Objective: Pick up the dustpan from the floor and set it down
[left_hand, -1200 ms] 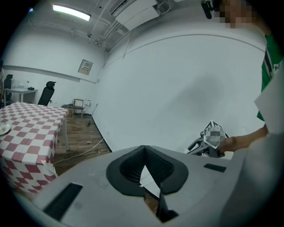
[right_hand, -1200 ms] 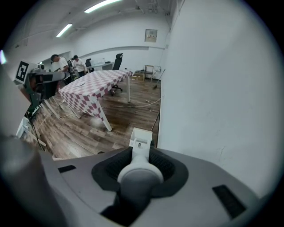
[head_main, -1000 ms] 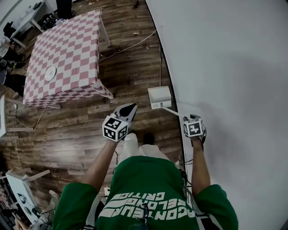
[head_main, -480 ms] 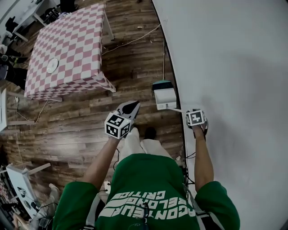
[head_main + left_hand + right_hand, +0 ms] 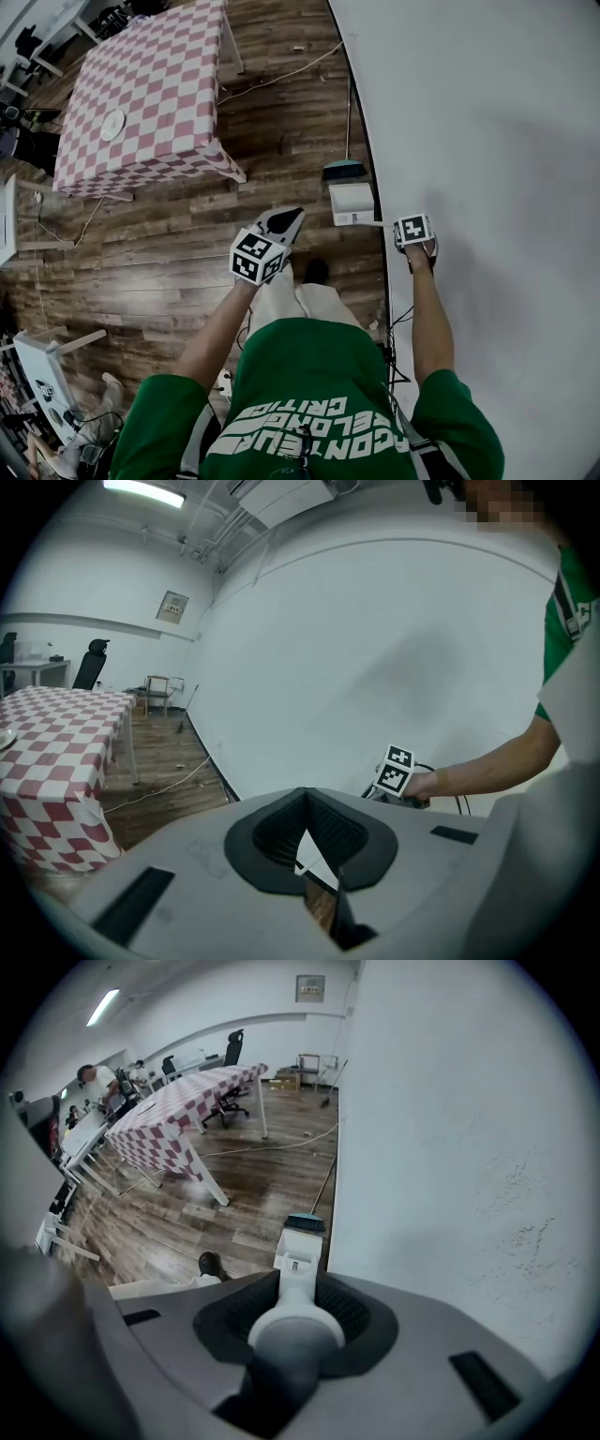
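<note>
Left tongs (image 5: 287,221) in the head view hang over the wooden floor (image 5: 159,272), out ahead of the person's knees, tips drawn together on nothing. The right tongs (image 5: 412,234) sit under their marker cube close against the white wall (image 5: 487,141). They point steeply down and grip the thin handle (image 5: 375,224) of the white dustpan (image 5: 352,202). That dustpan is at the foot of the wall, between the two tongs. Whether it rests on the floor or hangs just clear of it cannot be told. Just beyond it a broom (image 5: 343,171) with a teal head leans up the wall. Well apart, toward the far left of the floor, stands a desk (image 5: 141,84) in red-and-white check, with a plate (image 5: 112,125) nearer its left edge.

In the left gripper view the left tongs (image 5: 305,797) have their pads meeting at the tips with nothing caught. Beyond them the right tongs (image 5: 397,771) show against the wall.

In the right gripper view the right tongs (image 5: 295,1326) are clamped on the rounded end of the handle (image 5: 292,1333). The dustpan (image 5: 298,1252) hangs beyond them, and the broom (image 5: 305,1223) is just past it, where wall meets floor.
</note>
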### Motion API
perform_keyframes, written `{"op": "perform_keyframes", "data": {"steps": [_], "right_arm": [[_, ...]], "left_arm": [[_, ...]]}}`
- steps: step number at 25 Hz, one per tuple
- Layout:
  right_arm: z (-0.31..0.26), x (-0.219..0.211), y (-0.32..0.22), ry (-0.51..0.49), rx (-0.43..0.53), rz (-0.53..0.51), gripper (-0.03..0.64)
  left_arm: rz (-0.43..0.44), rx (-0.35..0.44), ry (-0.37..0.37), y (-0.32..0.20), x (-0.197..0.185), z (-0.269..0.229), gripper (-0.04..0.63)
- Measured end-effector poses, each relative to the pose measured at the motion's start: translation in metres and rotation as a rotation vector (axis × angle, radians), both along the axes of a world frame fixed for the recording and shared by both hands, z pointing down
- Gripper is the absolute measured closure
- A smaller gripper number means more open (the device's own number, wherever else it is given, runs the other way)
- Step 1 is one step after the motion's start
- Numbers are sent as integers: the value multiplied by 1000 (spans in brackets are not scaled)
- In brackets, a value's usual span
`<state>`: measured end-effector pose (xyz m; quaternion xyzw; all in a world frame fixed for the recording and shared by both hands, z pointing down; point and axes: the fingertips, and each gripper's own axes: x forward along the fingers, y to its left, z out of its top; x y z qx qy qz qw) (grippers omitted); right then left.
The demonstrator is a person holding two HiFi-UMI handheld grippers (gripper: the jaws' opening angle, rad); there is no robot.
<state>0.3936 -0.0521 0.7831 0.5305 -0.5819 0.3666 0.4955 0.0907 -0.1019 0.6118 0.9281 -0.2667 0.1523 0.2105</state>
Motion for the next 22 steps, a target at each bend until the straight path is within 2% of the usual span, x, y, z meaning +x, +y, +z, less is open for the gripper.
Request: {"op": "perform_keyframes", "data": {"steps": [6,22], "right_arm": [[27,11,-11,-25,-8,13,500],[81,30,-36,4,-95,-10,500]], "left_arm": [[-3,-17,-16,7,5,7,592],[-59,-46,-32,16,-8,20,592]]}}
